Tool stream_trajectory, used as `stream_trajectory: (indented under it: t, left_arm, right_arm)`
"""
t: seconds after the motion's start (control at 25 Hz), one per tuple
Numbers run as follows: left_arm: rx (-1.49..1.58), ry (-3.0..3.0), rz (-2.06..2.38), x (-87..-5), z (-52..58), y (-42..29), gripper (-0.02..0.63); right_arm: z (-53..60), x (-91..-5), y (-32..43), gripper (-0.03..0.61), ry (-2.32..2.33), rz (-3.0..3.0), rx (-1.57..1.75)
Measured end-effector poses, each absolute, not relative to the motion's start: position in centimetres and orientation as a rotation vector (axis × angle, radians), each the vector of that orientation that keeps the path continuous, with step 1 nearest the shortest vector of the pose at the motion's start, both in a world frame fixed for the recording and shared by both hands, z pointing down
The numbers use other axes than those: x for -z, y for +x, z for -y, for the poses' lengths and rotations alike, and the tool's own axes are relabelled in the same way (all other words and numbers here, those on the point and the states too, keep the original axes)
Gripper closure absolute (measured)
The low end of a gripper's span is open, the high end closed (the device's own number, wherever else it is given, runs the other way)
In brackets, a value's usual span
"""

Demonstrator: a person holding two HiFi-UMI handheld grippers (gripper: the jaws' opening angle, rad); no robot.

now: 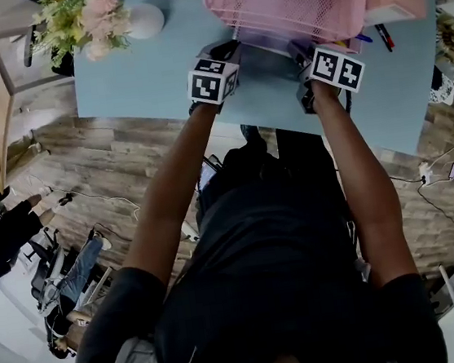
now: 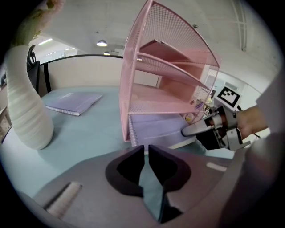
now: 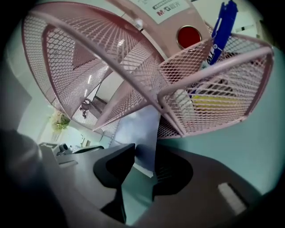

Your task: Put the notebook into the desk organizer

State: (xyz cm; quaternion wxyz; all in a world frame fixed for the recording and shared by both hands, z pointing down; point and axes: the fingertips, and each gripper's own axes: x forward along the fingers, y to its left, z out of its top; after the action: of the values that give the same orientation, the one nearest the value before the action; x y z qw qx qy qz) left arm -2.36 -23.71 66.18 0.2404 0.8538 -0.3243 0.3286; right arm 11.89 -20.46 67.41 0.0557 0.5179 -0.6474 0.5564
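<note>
Right gripper (image 3: 144, 151): jaws clamped on the near edge of the notebook (image 3: 143, 124), lavender cover standing btwn the pads. Left gripper (image 2: 146, 149): jaws together, nothing btwn them, only bare table (image 2: 84, 133) showing thru the slit. It sits low, just in front of the organizer (image 2: 133, 84).

In the left gripper view the notebook lies flat in the btm tier of the pink mesh organizer. Most of it is inside, w/ the near corner poking out where the right gripper has it. A blue pen (image 3: 221, 26) stands in the side cup. A spare notebook (image 2: 73, 102) lies on the table further back, well apart, near a white vase (image 2: 24, 107).

Progress: nearly done, imo, since the notebook is already in its slot. What's left is prob. nudging the last bit in, letting go, and backing the right gripper out w/o dragging the notebook along.
</note>
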Motion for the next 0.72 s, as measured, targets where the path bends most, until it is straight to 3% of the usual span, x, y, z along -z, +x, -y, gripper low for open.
stream_trajectory:
  t: [0.36, 0.72]
  left_arm:
    - [-0.895, 2.354, 0.897, -65.1, 23.5, -3.0, 0.525]
    - [-0.850, 2.405, 0.901, -62.5, 23.2, -3.6, 0.525]
  right_arm:
    - [20.2, -66.4, 14.2, 0.361, 1.691, 1.891, -1.526]
    - [19.3, -63.9, 14.2, 0.359, 1.699, 1.949, -1.448]
